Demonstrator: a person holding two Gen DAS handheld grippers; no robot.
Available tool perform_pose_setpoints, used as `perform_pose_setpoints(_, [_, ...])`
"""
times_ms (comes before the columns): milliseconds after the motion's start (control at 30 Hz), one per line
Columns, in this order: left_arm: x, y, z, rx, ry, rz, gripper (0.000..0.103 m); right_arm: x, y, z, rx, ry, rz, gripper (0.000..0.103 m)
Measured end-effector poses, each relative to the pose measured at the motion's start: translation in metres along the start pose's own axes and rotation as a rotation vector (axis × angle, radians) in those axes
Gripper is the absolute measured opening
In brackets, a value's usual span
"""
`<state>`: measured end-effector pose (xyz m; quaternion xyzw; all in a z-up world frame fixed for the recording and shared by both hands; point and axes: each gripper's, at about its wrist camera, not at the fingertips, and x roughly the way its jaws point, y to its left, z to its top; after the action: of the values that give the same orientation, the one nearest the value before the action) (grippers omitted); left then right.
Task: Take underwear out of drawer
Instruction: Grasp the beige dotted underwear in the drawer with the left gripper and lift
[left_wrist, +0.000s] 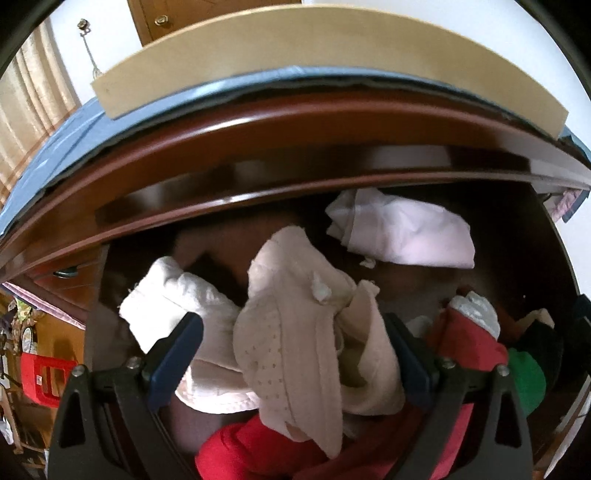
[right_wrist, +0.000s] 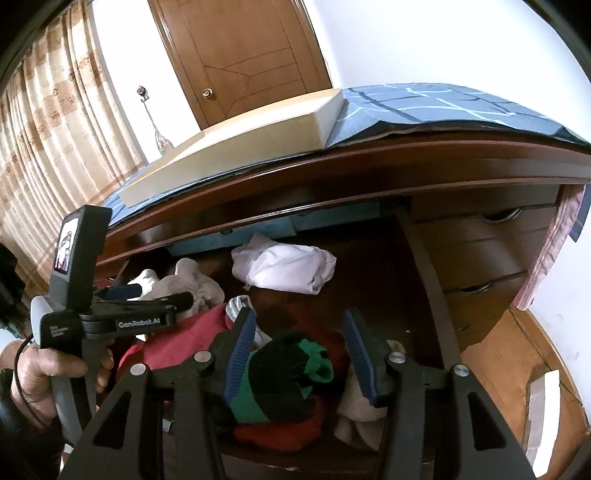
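The dark wooden drawer (right_wrist: 428, 280) stands pulled out, full of loose clothes. A pale pink pair of underwear (left_wrist: 295, 332) lies bunched on top of the pile. My left gripper (left_wrist: 291, 321) is open around it, and its pads do not press the cloth. The right wrist view shows that gripper (right_wrist: 162, 293) from the side, held in a hand over the drawer's left part. My right gripper (right_wrist: 299, 317) is open over a green and black garment (right_wrist: 291, 369), which lies between the jaws unpinched.
A white garment (right_wrist: 288, 269) lies at the drawer's back, a red one (right_wrist: 177, 339) at the front left. On the dresser top a cream flat box (right_wrist: 240, 144) rests on a blue patterned cloth (right_wrist: 424, 107). Closed drawers (right_wrist: 491, 236) are to the right.
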<state>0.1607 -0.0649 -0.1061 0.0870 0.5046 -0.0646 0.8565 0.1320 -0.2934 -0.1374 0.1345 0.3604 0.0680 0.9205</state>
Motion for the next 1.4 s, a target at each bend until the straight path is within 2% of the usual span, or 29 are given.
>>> perform_pose_setpoints(167, [0.008, 0.000, -0.001, -0.002, 0.049, -0.042, 0.094, 0.002, 0.004, -0.001, 0.001, 0.015, 0.001, 0.052])
perform_pose_setpoints(233, [0.010, 0.000, -0.003, -0.007, 0.060, -0.078, 0.083, 0.004, 0.006, -0.001, 0.003, 0.023, 0.003, 0.053])
perform_pose_setpoints(333, [0.013, 0.004, -0.005, -0.029, 0.082, -0.140, 0.076, 0.006, 0.009, -0.002, 0.000, 0.040, 0.004, 0.052])
perform_pose_setpoints(400, [0.012, 0.005, -0.005, -0.032, 0.081, -0.143, 0.076, 0.006, 0.009, -0.003, 0.002, 0.047, 0.003, 0.052])
perform_pose_setpoints(700, [0.006, 0.004, -0.010, -0.003, 0.064, -0.181, 0.058, 0.005, 0.011, -0.004, 0.020, 0.069, 0.007, 0.052])
perform_pose_setpoints(833, [-0.003, 0.012, -0.011, -0.027, 0.016, -0.233, 0.044, 0.006, 0.012, -0.006, 0.040, 0.091, 0.012, 0.052])
perform_pose_setpoints(900, [-0.007, 0.021, -0.013, -0.052, -0.006, -0.261, 0.041, 0.005, 0.013, -0.006, 0.047, 0.096, 0.024, 0.052])
perform_pose_setpoints(1100, [-0.035, 0.045, -0.018, -0.092, -0.087, -0.316, 0.041, 0.008, 0.015, -0.005, 0.091, 0.133, 0.088, 0.052])
perform_pose_setpoints(1267, [-0.066, 0.065, -0.026, -0.094, -0.165, -0.325, 0.041, 0.016, 0.023, -0.001, 0.128, 0.167, 0.153, 0.052])
perform_pose_setpoints(1400, [-0.087, 0.087, -0.029, -0.105, -0.222, -0.331, 0.041, 0.012, 0.035, 0.007, 0.108, 0.148, 0.191, 0.052])
